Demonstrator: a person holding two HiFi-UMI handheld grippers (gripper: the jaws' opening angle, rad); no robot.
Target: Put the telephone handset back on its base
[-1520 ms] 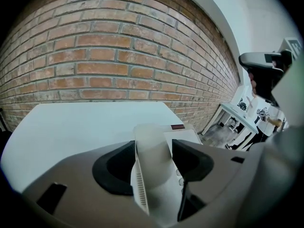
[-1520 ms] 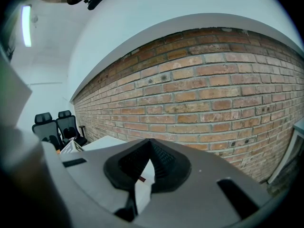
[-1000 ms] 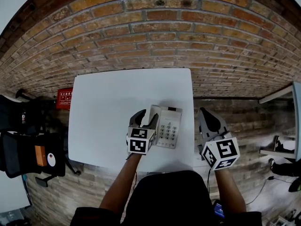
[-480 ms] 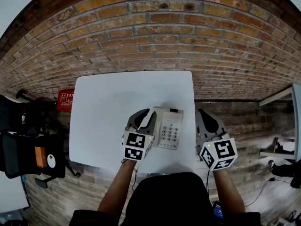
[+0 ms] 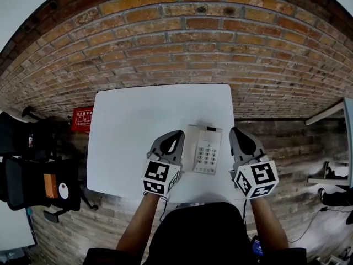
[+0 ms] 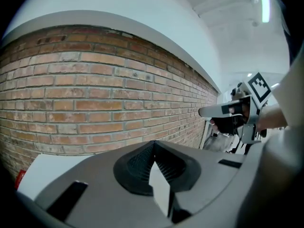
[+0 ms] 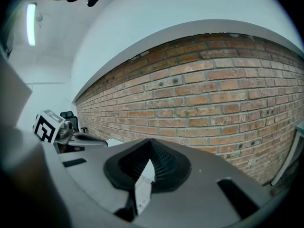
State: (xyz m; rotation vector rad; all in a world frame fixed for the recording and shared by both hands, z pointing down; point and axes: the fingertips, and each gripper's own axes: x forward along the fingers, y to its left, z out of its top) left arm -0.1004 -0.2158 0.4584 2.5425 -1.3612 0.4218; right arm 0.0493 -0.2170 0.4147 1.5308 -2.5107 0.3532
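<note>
Left gripper (image 5: 175, 137) has risen off the handset (image 5: 191, 144) to its 9 o'clock, jaws just closed on nothing, right gripper (image 5: 238, 133) clenched empty at 3 o'clock, and the handset rests on its base (image 5: 209, 153), so the task looks finished.

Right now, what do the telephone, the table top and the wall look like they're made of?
Telephone: likely plastic, off-white, smooth moulded casing with grey keys.
Table top: smooth matte white, evenly flat, probably laminate or painted board.
Wall: rough red-brown brick, pale mortar joints showing.
</note>
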